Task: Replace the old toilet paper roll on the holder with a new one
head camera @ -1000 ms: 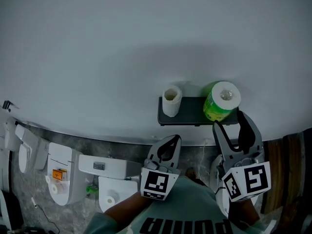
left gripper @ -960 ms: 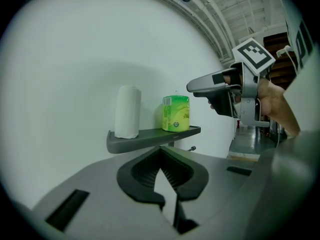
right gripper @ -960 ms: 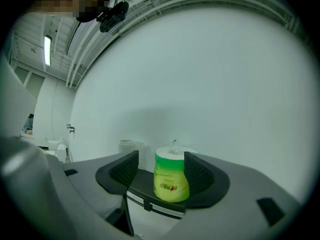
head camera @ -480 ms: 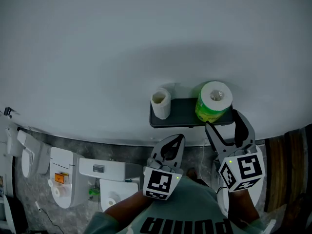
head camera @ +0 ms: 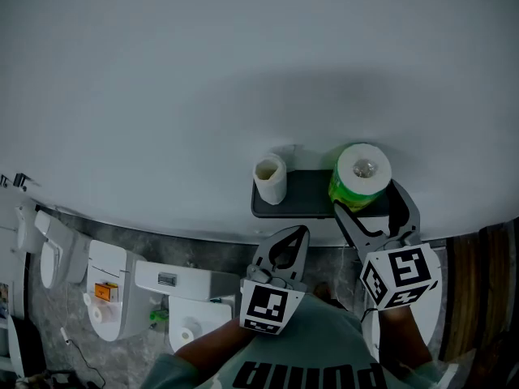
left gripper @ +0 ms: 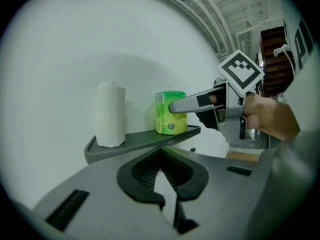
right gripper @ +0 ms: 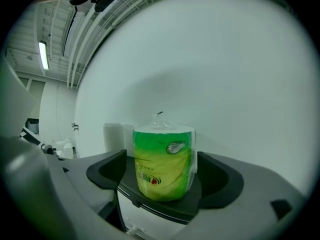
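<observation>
White wall (head camera: 203,71), dark shelf (head camera: 306,197) fixed on it.

Head view: old roll (head camera: 270,178) stands upright at the shelf's left end, wrapped new roll (head camera: 362,177) at its right end. Left tongs (head camera: 293,235) hang below the shelf.

Left gripper view: its jaws are together and empty, likely parked clear of the work.

Right gripper view: right tongs (right gripper: 164,175) have just been opening wide. They straddle the new roll with the pads not touching it, probably lining up a grasp.

Right tongs (head camera: 366,199), just opening, flank the wrapped roll (right gripper: 162,159); left tongs (head camera: 301,232) seemingly shut.
</observation>
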Available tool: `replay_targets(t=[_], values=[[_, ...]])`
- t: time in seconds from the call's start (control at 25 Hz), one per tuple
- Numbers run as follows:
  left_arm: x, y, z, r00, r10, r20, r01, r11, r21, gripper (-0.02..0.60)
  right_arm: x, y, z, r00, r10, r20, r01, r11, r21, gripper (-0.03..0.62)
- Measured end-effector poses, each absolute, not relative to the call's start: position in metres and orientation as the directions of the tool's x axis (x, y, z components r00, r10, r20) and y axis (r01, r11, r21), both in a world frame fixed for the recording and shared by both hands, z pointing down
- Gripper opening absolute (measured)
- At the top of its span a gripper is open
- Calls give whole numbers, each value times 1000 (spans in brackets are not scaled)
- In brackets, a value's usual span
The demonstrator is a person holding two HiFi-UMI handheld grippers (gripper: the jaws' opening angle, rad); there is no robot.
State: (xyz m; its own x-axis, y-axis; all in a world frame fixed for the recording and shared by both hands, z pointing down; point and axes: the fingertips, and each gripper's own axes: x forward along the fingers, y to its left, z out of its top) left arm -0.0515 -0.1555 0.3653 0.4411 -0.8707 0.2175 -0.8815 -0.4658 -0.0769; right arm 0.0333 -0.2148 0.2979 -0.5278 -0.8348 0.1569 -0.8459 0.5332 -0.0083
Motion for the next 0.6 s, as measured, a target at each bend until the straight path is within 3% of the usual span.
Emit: replay_targets(t=[0.6], values=[[-59, -159, 367, 411, -889, 200, -897, -434, -83, 5, 26, -235, 302, -512, -841, 174, -853, 521, 8, 428]])
